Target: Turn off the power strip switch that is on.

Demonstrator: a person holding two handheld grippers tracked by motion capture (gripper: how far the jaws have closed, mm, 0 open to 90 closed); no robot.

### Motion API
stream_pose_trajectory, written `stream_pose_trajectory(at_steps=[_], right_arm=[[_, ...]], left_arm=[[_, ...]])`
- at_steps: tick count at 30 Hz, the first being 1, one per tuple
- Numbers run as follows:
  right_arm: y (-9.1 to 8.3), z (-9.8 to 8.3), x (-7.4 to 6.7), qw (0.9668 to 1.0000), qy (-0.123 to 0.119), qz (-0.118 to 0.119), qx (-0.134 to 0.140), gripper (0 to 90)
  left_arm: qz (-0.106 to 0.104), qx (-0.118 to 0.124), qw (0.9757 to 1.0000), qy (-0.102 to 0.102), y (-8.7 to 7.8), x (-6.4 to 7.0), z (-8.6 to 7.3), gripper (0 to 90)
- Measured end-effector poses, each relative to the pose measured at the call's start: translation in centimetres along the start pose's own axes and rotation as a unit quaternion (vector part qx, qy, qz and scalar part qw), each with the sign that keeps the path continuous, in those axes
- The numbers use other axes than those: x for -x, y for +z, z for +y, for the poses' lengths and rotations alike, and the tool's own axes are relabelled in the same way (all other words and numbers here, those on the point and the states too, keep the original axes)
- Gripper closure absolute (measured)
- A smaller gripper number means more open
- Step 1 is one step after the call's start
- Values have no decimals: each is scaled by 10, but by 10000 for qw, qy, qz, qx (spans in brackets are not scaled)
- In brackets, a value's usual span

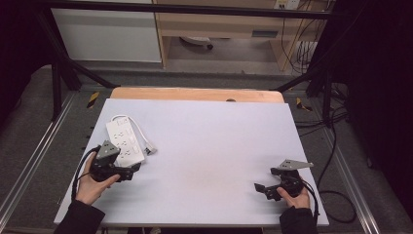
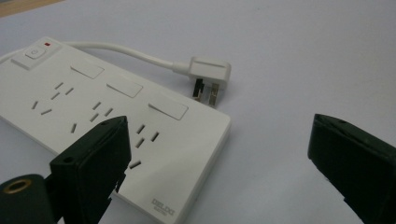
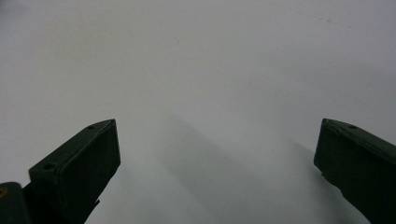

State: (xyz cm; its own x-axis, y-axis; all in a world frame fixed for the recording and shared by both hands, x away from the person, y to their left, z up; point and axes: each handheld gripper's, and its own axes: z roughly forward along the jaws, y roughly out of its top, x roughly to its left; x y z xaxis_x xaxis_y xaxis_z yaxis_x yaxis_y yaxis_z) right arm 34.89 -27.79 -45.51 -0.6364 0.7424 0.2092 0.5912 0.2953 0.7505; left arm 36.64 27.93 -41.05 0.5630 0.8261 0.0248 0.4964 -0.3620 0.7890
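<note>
- On the left side of the white-covered bench (image 1: 204, 146) lies the white plastic power strip (image 1: 124, 140), flat and face up, with its white cord looping round to the flat white plug (image 1: 151, 148), which rests just beside the strip's right edge.
- Your left tongs (image 1: 134, 169) sit at the strip's near end with jaws wide apart and nothing between them; in the left gripper view one jaw hangs over the strip's near corner (image 2: 187, 186) and the other over bare bench.
- If the plug (image 2: 208, 77) is your target, judge the approach low and level, straddle its body rather than the prongs, and close only once both pads flank it.
- Keep the cord clear of the jaws, since a snag could drag the strip.
- Far right, your right tongs (image 1: 263, 189) rest near the bench's front edge, jaws wide, holding nothing.
</note>
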Motion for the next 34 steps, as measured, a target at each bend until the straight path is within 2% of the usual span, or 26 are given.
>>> stream_pose_trajectory(at_steps=[7, 13, 24, 34], right_arm=[[0, 0, 0, 10000, -39, -18, -7, 9], [0, 0, -1, 10000, -26, -12, 0, 9], [0, 0, -1, 10000, -14, 2, -3, 9], [1, 0, 0, 10000, -28, 9, -11, 10]], left_arm=[[1, -11, 10000, 99, -2, 7, -13, 61], [-33, -30, 10000, 82, -3, 10, -24, 61], [-64, -104, 9999, 26, -1, 8, -41, 51], [-29, -214, 9997, 66, 5, 7, -46, 51]])
